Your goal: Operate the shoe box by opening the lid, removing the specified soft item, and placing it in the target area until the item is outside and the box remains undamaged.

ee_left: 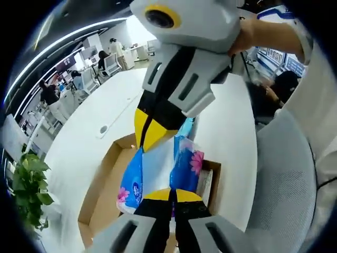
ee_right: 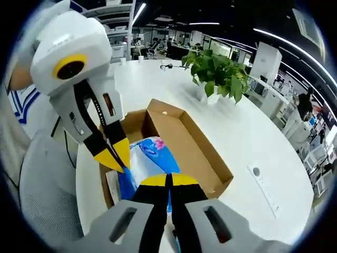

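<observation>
Holding the blue tissue pack above the open shoe box on the bench, left tool and right tool both clamped on it, long axis running tool to tool, I risk tearing it by pulling apart.

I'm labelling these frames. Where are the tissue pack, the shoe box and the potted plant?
tissue pack (ee_right: 152, 158): right gripper view, blue wrapper top.
shoe box (ee_right: 197, 145): right gripper view, inner long wall.
potted plant (ee_right: 218, 71): right gripper view, leaves.
</observation>
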